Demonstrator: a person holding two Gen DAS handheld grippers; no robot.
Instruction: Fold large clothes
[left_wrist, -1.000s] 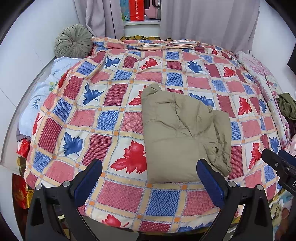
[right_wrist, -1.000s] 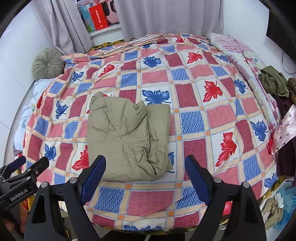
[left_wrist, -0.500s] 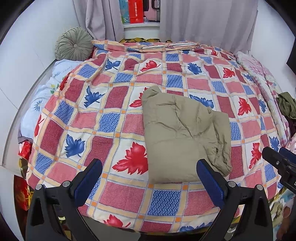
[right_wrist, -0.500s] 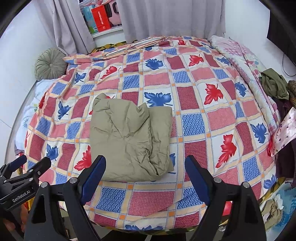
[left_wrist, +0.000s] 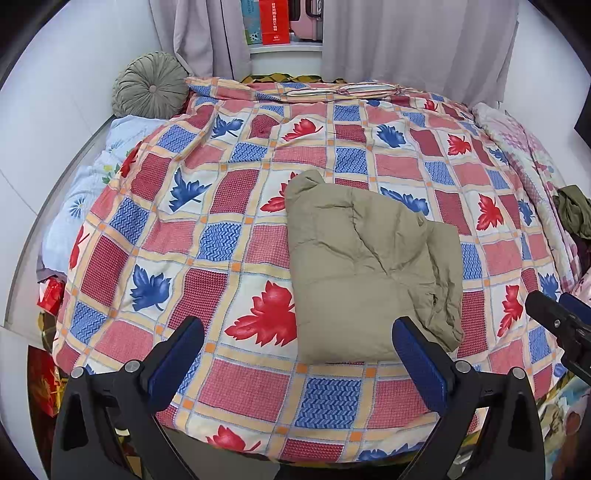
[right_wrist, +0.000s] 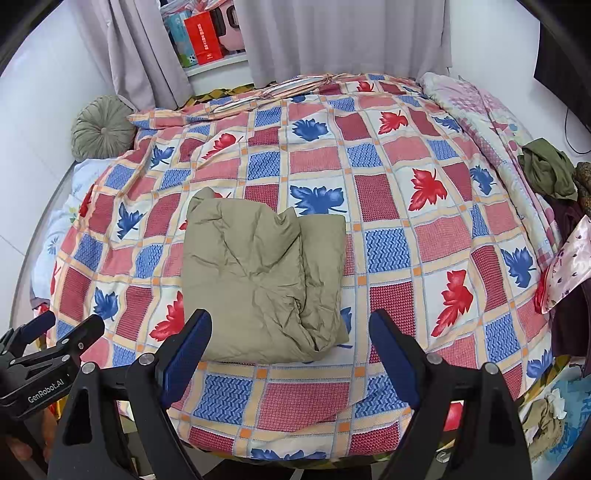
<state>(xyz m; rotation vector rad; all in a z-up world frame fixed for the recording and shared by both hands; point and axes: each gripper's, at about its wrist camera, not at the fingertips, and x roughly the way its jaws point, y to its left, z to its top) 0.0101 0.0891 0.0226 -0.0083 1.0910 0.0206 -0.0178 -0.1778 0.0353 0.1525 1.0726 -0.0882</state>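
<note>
One khaki padded garment (left_wrist: 365, 269) is the whole story, and it lies folded into a chunky rectangle on the near half of the bed, resting on the leaf-patterned checked quilt (left_wrist: 229, 206). Its left edge runs straight and tidy; its right side shows a loose layer bunched into creases near the front corner. From the right wrist view the same garment (right_wrist: 258, 280) sits left of centre, a red leaf print peeking out at its near left corner.

Now the tools: the left gripper (left_wrist: 295, 365) hovers over the near edge of the bed, blue pads spread wide, nothing between them, with the garment's front edge just beyond its right finger. The right gripper (right_wrist: 291, 358) is equally wide and empty, poised just in front of the garment and clear of the cloth. Each gripper pokes into the other's picture at the side edge.

Further out, a round pleated green cushion (left_wrist: 151, 85) is tucked against the wall at the far left corner, beside a pale blue floral sheet (left_wrist: 74, 199). Grey curtains (left_wrist: 417, 40) hang behind the bed, parted on a shelf that carries a red box (left_wrist: 273, 22). Along the right side runs a pink floral blanket (right_wrist: 480, 107), with a crumpled olive garment (right_wrist: 550, 173) heaped on it.
</note>
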